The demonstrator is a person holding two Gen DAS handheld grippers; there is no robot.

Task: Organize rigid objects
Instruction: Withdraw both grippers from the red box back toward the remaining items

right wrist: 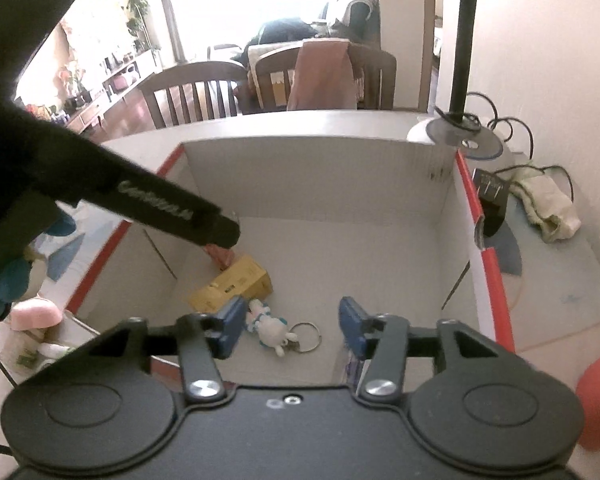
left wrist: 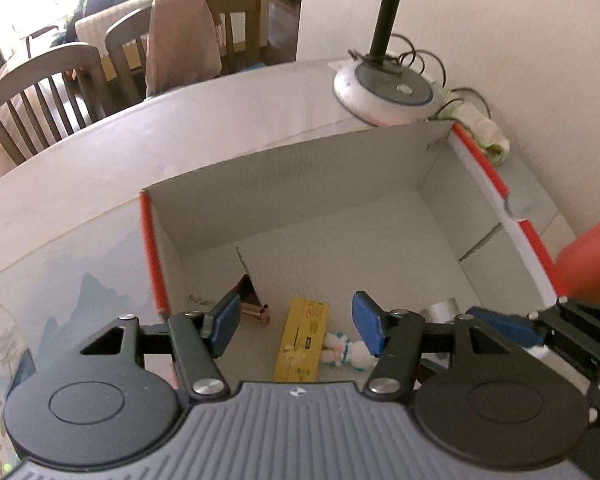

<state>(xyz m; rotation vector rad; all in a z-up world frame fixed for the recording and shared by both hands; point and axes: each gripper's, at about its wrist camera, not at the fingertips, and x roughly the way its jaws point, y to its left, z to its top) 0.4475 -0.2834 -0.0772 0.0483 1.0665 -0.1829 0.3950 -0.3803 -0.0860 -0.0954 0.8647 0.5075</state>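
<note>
A white cardboard box with red edges (left wrist: 380,168) (right wrist: 316,168) stands open on the table. Inside lie a yellow carton (left wrist: 302,338) (right wrist: 232,286), a small white figure keychain (left wrist: 346,354) (right wrist: 272,328) with its ring (right wrist: 306,336), and a pinkish-brown item (left wrist: 252,300) near the left wall. My left gripper (left wrist: 296,326) is open and empty above the box floor, over the carton. My right gripper (right wrist: 290,326) is open and empty over the keychain; it also shows at the right edge of the left wrist view (left wrist: 540,332).
A lamp base (left wrist: 384,92) (right wrist: 456,136) with cables stands behind the box. A crumpled cloth (right wrist: 548,208) and a black adapter (right wrist: 490,200) lie to its right. Soft toys (right wrist: 28,312) sit left of the box. Wooden chairs (left wrist: 40,88) stand beyond the table.
</note>
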